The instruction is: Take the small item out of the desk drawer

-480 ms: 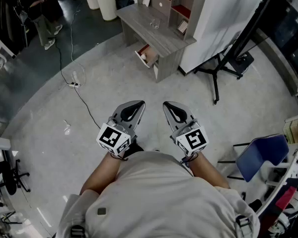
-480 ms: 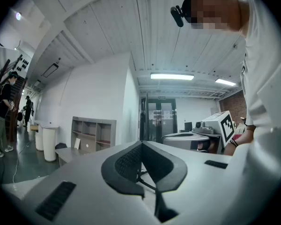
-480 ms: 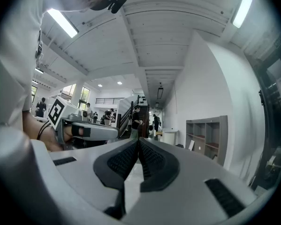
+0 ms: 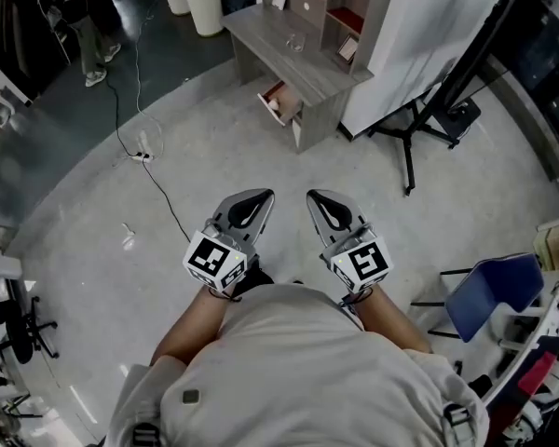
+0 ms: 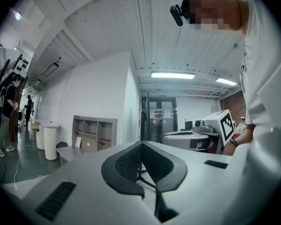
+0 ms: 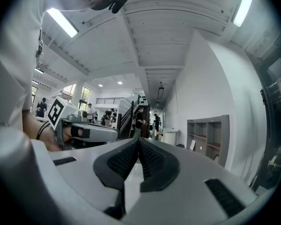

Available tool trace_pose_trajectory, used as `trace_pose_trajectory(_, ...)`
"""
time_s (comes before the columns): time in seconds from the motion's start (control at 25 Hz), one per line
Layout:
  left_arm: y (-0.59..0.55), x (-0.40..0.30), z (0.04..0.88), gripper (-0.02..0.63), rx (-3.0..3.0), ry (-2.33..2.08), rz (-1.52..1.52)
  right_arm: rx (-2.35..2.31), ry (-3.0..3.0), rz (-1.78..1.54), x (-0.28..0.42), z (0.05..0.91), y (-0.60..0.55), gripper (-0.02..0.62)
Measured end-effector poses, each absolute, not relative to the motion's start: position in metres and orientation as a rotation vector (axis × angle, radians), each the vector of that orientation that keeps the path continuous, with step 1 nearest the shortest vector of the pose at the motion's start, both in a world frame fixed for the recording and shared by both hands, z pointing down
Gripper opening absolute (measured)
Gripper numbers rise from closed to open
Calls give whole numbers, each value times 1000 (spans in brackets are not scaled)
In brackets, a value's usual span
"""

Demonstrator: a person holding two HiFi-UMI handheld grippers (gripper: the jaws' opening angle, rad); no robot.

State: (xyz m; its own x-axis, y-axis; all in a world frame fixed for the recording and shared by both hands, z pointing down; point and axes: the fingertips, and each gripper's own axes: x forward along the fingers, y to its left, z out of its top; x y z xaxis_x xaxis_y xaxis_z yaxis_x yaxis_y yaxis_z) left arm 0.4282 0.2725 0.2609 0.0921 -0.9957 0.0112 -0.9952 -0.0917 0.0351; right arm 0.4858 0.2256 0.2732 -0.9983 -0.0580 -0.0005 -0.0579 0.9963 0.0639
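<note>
head view puts the open desk drawer [image 4: 281, 101], a pale small item [image 4: 273, 106] inside, well up the frame from my left gripper [image 4: 258, 196] and right gripper [image 4: 317, 197], both closed on nothing, the left marginally nearer by my reckoning.

Grey concrete floor [image 4: 261, 156], white wall [image 4: 429, 26], blue chair [image 4: 489, 296], black tripod stand [image 4: 407, 156], ceiling strip light [image 5: 172, 75]
</note>
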Motion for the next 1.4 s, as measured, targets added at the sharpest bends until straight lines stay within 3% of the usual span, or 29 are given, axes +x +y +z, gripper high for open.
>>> trace_pose_trajectory(0.6,269,358,272,15,2287,-2070,-86,133,-3096,-27,419,289,217,23)
trace_pose_trajectory(1.4,282,170,279,15,2332,-1995,-86,168,-3059,-58,227,290,235,23)
